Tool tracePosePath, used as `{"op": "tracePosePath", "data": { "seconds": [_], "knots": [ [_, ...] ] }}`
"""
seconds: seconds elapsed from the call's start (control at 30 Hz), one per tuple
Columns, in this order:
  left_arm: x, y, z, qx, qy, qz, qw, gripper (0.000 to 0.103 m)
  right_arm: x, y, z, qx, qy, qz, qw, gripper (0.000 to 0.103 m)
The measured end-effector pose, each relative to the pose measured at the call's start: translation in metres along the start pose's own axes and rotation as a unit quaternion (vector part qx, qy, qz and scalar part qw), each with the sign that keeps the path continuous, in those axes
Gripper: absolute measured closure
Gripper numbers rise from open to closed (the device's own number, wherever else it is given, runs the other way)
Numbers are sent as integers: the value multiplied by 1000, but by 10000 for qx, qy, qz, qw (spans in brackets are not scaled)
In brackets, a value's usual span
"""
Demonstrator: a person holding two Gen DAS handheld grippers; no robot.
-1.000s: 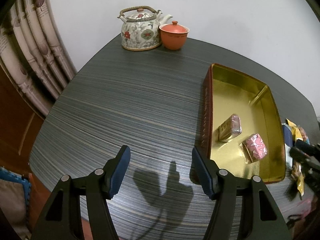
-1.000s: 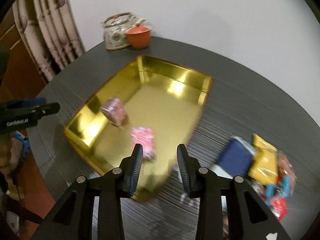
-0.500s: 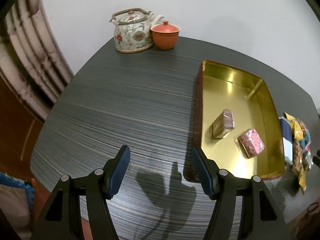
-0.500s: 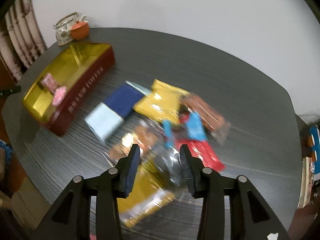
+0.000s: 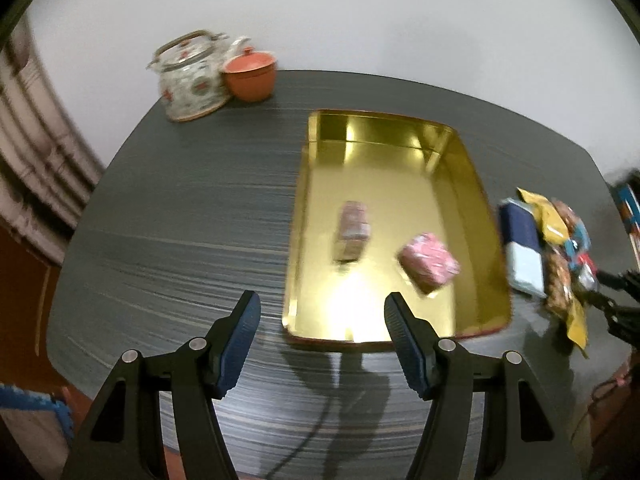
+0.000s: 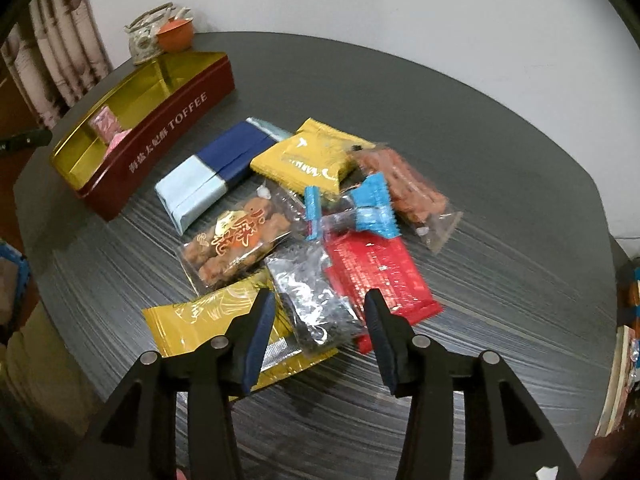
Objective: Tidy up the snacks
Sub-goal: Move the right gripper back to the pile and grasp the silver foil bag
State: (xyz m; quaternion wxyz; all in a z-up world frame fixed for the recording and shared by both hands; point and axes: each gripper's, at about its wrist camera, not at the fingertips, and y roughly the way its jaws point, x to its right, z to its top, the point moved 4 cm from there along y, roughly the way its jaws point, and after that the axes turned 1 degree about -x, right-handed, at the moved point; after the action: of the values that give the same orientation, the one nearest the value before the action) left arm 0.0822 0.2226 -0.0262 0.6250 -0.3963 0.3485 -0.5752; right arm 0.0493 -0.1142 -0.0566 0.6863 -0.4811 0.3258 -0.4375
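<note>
A gold-lined toffee tin point(image 5: 472, 184) with dark red sides point(image 6: 160, 136) lies open on the dark table. In it are a brown-pink wrapped snack point(image 5: 352, 228) and a pink patterned one point(image 5: 430, 262). A heap of snack packets lies to its right point(image 5: 552, 248): a blue and pale-blue pack point(image 6: 216, 168), yellow packs point(image 6: 312, 156), a red pack point(image 6: 376, 272), a silver-black packet point(image 6: 316, 300), clear bags of biscuits point(image 6: 236, 236). My left gripper point(image 5: 322, 336) is open and empty before the tin's near end. My right gripper point(image 6: 320, 336) is open and empty, over the silver-black packet.
A floral teapot point(image 5: 190, 76) and an orange lidded cup point(image 5: 250, 74) stand at the table's far left corner. A curtain point(image 5: 36, 140) hangs left of the table. The table edge runs close below both grippers.
My right gripper has swung from the tin to the snack heap and come lower over it. My left gripper has shifted right toward the tin. Both stayed open.
</note>
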Motion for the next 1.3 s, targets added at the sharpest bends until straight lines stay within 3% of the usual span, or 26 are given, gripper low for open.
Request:
{"op": "tracePosePath", "data": {
  "seconds": [0.23, 0.7, 1.3],
  "knots": [
    [60, -1, 4, -121, 410, -313, 9986, 38, 1, 9, -1, 77, -28, 112, 9999, 58],
    [169, 20, 12, -355, 1042, -787, 9908, 38, 4, 8, -16, 296, 174, 258, 9991, 67],
    [221, 79, 29, -724, 1149, -879, 9868, 38, 51, -3, -50, 322, 1032, -182, 9940, 68]
  ]
}}
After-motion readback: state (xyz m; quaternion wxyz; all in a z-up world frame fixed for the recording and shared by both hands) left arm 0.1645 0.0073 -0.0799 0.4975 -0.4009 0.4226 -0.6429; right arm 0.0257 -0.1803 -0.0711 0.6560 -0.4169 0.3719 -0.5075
